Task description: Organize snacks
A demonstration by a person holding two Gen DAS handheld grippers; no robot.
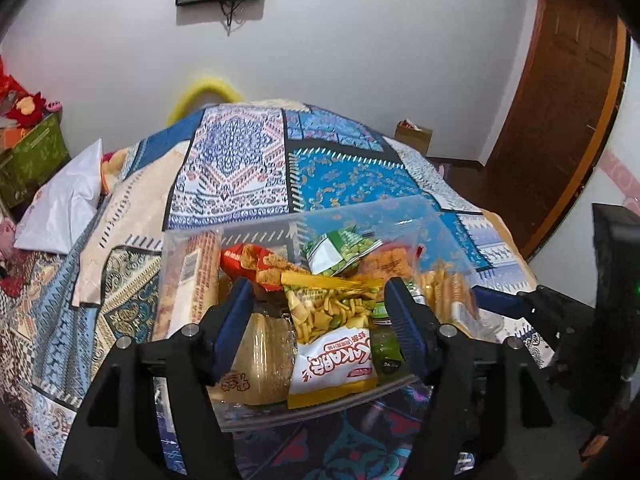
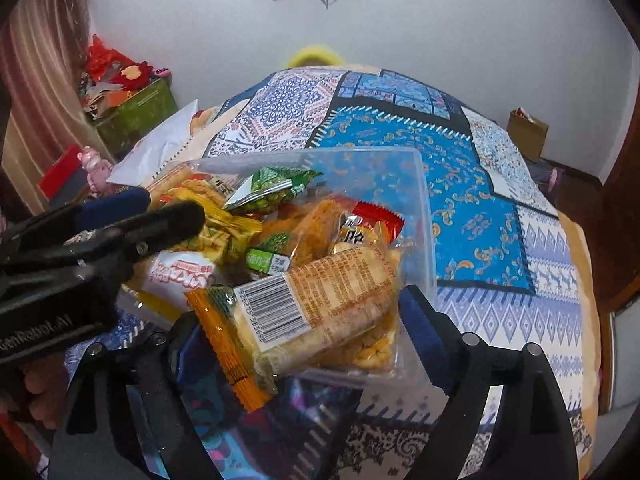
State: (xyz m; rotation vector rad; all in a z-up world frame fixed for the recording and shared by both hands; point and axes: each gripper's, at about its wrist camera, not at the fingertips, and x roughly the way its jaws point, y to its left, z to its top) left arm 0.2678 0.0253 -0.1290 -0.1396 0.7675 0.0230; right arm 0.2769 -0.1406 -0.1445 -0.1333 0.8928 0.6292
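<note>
A clear plastic bin point(image 1: 436, 216) sits on the patterned bedspread, filled with several snack packets. My left gripper point(image 1: 320, 300) is open and empty, hovering over the bin above a yellow-and-white mixed-snack packet point(image 1: 332, 344); a green pea packet point(image 1: 340, 250) lies further back. In the right wrist view my right gripper point(image 2: 296, 320) is open around an orange cracker packet with a barcode point(image 2: 312, 308), which rests at the bin's point(image 2: 424, 208) near corner. The left gripper point(image 2: 136, 216) also shows at the left there, over the bin.
The bedspread point(image 1: 340, 176) covers a bed that fills both views. A white pillow point(image 1: 68, 204) lies at the left edge. A green box point(image 2: 136, 112) with red items stands by the left wall. A brown door point(image 1: 560, 112) is at right.
</note>
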